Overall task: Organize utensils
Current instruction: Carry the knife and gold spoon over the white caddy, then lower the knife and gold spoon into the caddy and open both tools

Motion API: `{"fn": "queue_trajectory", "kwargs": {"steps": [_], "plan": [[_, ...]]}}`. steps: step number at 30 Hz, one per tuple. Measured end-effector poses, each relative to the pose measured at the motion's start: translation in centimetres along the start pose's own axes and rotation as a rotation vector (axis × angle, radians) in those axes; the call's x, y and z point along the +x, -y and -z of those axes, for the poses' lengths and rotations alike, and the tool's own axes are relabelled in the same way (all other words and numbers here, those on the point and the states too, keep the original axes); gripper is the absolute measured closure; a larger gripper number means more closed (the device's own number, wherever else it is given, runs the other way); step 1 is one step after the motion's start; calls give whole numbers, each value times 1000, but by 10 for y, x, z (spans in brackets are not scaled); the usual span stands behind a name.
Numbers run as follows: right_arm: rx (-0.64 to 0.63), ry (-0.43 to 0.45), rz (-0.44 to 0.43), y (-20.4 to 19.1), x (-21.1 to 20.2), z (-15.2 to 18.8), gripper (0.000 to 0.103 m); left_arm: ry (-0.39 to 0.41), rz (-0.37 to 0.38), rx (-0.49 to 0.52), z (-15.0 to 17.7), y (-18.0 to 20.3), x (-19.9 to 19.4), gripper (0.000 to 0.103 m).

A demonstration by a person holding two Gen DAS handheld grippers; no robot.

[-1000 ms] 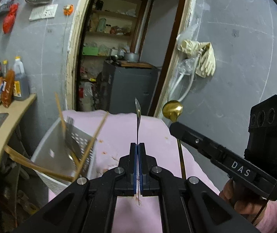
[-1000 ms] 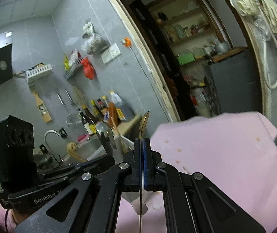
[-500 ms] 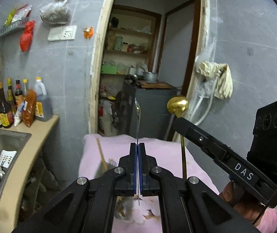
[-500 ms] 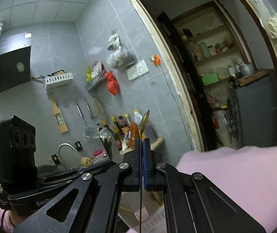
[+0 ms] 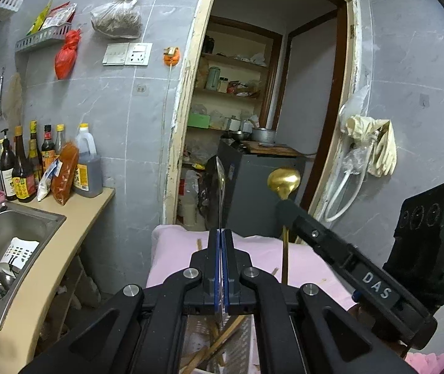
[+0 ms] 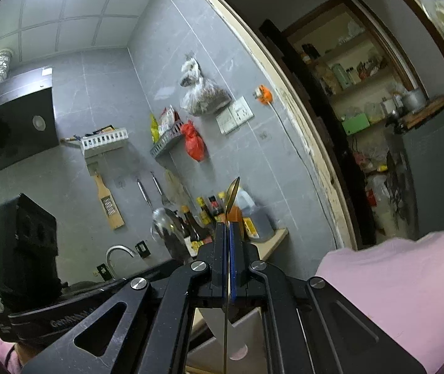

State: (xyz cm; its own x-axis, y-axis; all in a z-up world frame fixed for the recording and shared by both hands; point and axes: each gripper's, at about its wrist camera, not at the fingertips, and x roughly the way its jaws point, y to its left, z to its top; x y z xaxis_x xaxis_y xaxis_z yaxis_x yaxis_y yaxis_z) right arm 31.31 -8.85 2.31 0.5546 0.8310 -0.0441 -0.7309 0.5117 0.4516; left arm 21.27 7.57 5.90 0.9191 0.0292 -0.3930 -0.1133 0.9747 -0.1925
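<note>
Silver spoon [image 5: 221, 174] clamped upright in left hand-held gripper [image 5: 221, 249], frame centre; gold spoon [image 6: 233, 191] pinched likewise in right hand-held gripper [image 6: 229, 243]. Both thin, stiff, slick metal, probably light; held mid-handle, could pivot. White utensil basket [image 5: 222, 339] directly below at bottom edge, chopsticks crowding it. Pink-covered desk [image 5: 175, 258]: open room beyond.

Dim overhead light, sharp, fisheye-warped edges.
</note>
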Motion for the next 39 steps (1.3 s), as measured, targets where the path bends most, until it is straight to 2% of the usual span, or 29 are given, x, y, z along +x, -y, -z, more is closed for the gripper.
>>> {"fn": "queue_trajectory", "kwargs": {"steps": [7,13,25,35,38,39], "plan": [[21,-66,19,26,18,32,101,-28,-10,-5,19,-5,10,101],[6,-123,35,32,20,48,101,-65,3,-2,31,-7,15,101],[-35,-184,67,29,7,58,101,-116,25,9,32,-7,16,101],[-48,-251,128,23,-6,66,100,-193,83,-29,35,-16,13,100],[-53,-262,161,19,-8,68,98,-202,97,-22,37,-18,10,89],[-51,-259,177,17,-11,68,98,-201,107,-26,38,-20,8,82]]}}
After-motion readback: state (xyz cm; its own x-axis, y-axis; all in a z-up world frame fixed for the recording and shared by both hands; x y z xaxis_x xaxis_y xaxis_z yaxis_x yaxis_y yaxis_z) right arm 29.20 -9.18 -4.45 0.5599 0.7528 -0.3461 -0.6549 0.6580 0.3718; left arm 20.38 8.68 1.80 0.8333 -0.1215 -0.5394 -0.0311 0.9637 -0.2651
